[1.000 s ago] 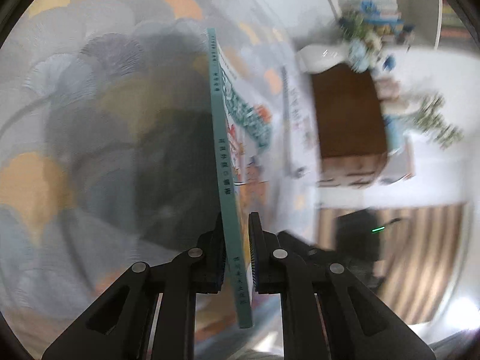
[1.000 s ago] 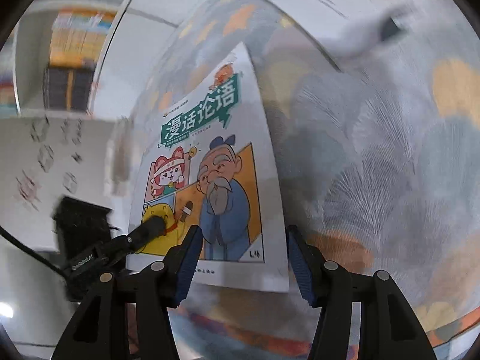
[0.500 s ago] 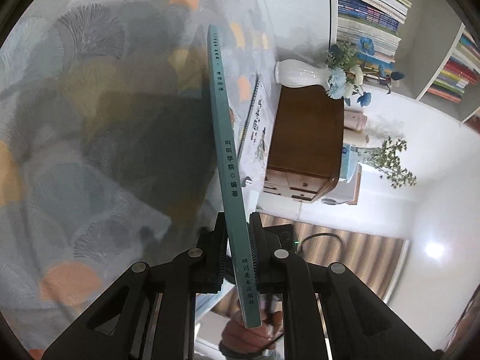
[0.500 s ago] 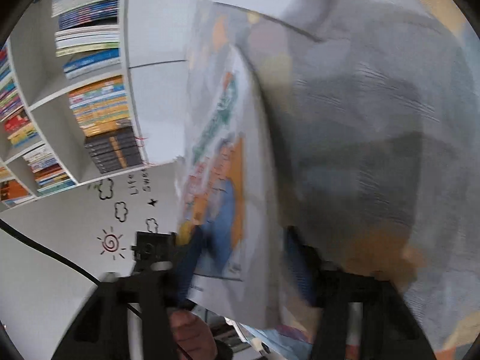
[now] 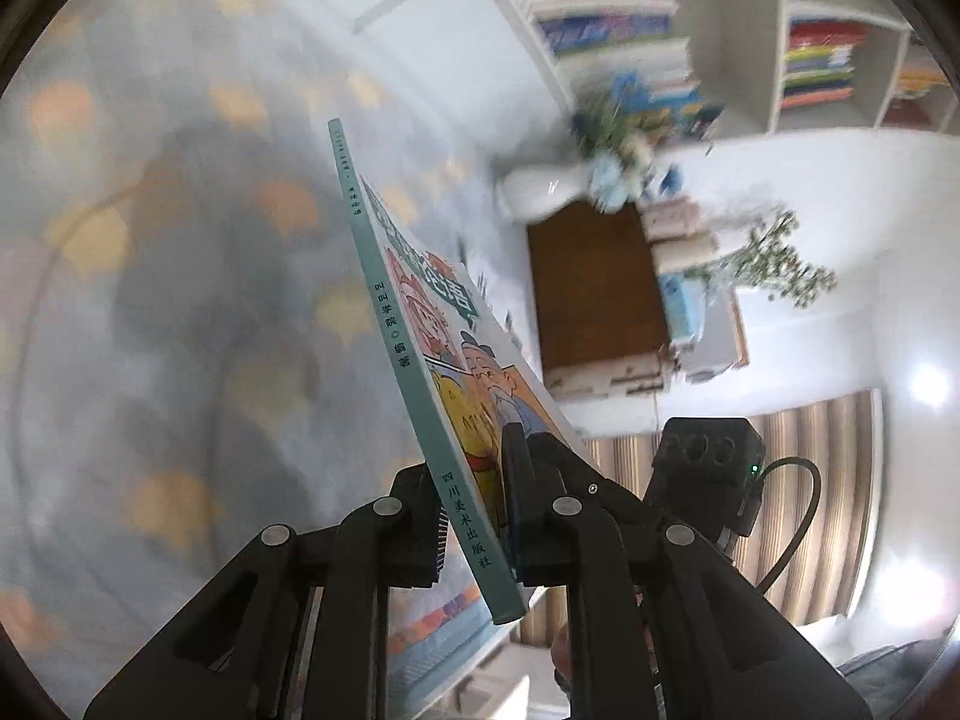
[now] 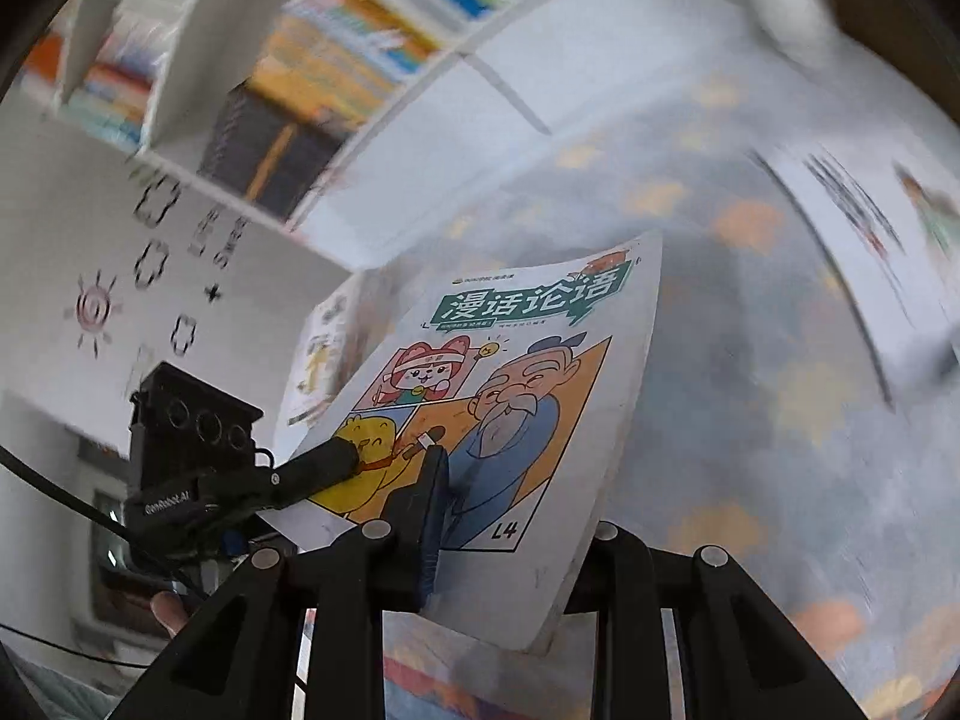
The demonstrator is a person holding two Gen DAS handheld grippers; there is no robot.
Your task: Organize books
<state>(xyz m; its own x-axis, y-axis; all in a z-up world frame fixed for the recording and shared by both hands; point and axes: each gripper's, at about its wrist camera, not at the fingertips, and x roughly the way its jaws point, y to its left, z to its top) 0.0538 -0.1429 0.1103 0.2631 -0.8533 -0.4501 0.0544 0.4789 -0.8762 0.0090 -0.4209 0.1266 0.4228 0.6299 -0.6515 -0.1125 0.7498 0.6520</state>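
A thin comic book with a teal spine [image 5: 390, 324] and a cartoon cover [image 6: 510, 396] hangs tilted above the patterned cloth [image 6: 750, 420]. My left gripper [image 5: 474, 516] is shut on its spine end, one pad on each face. In the right wrist view, that left gripper's finger [image 6: 324, 468] lies on the cover's lower left. My right gripper [image 6: 516, 534] is closing tight on the book's bottom edge. One of its pads [image 6: 426, 516] presses on the cover, while the other finger is behind the book.
White bookshelves [image 5: 630, 18] filled with books stand behind. A white vase with blue flowers [image 5: 540, 192] sits on a brown cabinet [image 5: 594, 288]. Another book [image 6: 858, 240] lies on the cloth at the right. A striped floor [image 5: 780, 480] lies below.
The right gripper's jaws closed on the book's bottom edge. Both grippers rose with the book, which came off the cloth and tilted; the shelves came into view.
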